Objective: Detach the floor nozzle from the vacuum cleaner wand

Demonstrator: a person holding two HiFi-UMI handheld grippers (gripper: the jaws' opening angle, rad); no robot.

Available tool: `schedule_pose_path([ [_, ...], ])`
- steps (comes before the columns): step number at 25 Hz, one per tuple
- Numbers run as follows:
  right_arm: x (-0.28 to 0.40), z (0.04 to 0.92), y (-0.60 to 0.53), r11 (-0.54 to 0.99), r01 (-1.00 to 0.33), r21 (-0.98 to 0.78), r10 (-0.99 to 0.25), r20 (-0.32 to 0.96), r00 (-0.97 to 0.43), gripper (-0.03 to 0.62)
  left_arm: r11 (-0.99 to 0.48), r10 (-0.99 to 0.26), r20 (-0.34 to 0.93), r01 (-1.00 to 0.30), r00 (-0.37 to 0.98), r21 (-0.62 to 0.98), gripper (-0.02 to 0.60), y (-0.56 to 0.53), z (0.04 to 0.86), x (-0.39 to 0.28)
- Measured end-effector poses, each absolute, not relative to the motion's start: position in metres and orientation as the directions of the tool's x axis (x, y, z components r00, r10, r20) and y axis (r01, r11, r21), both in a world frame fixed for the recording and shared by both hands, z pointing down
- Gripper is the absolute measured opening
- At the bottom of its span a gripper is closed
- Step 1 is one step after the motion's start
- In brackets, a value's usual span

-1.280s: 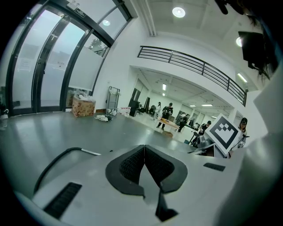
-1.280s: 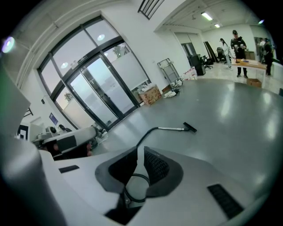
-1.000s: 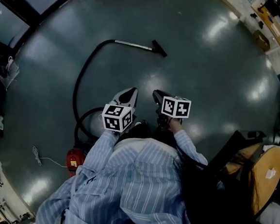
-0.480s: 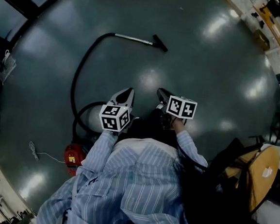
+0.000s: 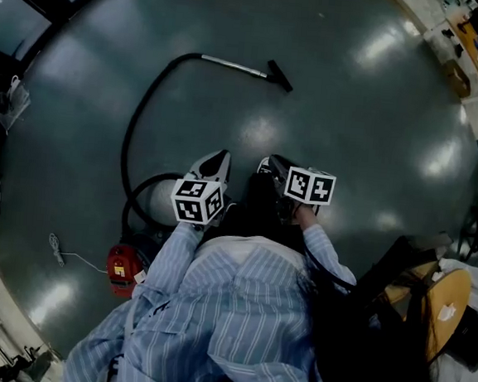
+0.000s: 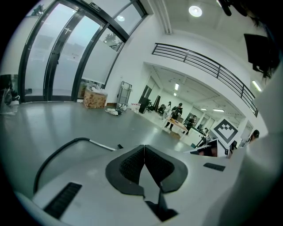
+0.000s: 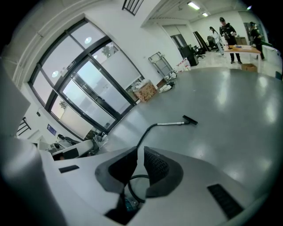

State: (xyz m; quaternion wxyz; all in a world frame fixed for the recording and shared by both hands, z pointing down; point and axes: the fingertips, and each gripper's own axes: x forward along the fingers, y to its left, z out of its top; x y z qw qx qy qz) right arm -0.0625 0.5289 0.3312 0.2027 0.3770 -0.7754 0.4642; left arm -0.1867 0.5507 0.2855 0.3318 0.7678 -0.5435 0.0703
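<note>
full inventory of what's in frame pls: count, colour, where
floor nozzle: 1, black, on the wand's end, far floor
wand: 1, silver, lying on the floor
hose: 1, black, curves from the wand back to the vacuum body
vacuum body: 1, red, floor at the person's left
power cord: 1, white, floor beside the body
cardboard box: 1, brown patterned, by the windows
round top: 1, tan wood, at the person's right
shirt: 1, blue-white striped
left gripper: 1, white, jaws together, empty
right gripper: 1, white, jaws slightly apart, empty
</note>
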Motion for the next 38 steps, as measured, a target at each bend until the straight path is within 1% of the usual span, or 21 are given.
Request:
schedule_pose_path([
  [7,-0.051,0.329,0.445,0.339,-0.760,-0.555,-0.363,0.668,-0.650,0.051,-0.175,-0.799,0.469,-0.892,0.376,0.417,0.008,0.465,0.278,-0.170],
  [12,-0.032,0.327,0.381,0.356,-0.756,-0.550,-0.350,0.672,-0.653,0.051,-0.198,-0.795,0.470,-0.896,0.383,0.397,0.008,0.403,0.272,-0.146],
  [17,-0.015,0.330,0.322,0.370,-0.746,-0.554,-0.339,0.667,-0.663,0.051,-0.171,-0.809,0.470,-0.907,0.352,0.385,0.008,0.347,0.268,-0.131],
  [22,-0.008,0.337,0.295,0.357,-0.738,-0.573,-0.311,0.672,-0.672,0.051,-0.143,-0.806,0.494,-0.917,0.326,0.372,0.008,0.320,0.268,-0.126],
  [27,-0.011,0.345,0.275,0.346,-0.739,-0.578,-0.306,0.675,-0.671,0.051,-0.148,-0.804,0.498,-0.921,0.324,0.359,0.008,0.294,0.268,-0.131],
  [32,-0.011,0.352,0.265,0.329,-0.767,-0.551,-0.312,0.703,-0.639,0.051,-0.169,-0.786,0.501,-0.906,0.361,0.387,0.008,0.271,0.270,-0.132],
  [38,-0.015,0.362,0.227,0.267,-0.796,-0.544,-0.356,0.712,-0.606,0.051,-0.252,-0.742,0.506,-0.882,0.441,0.399,0.008,0.219,0.286,-0.136],
])
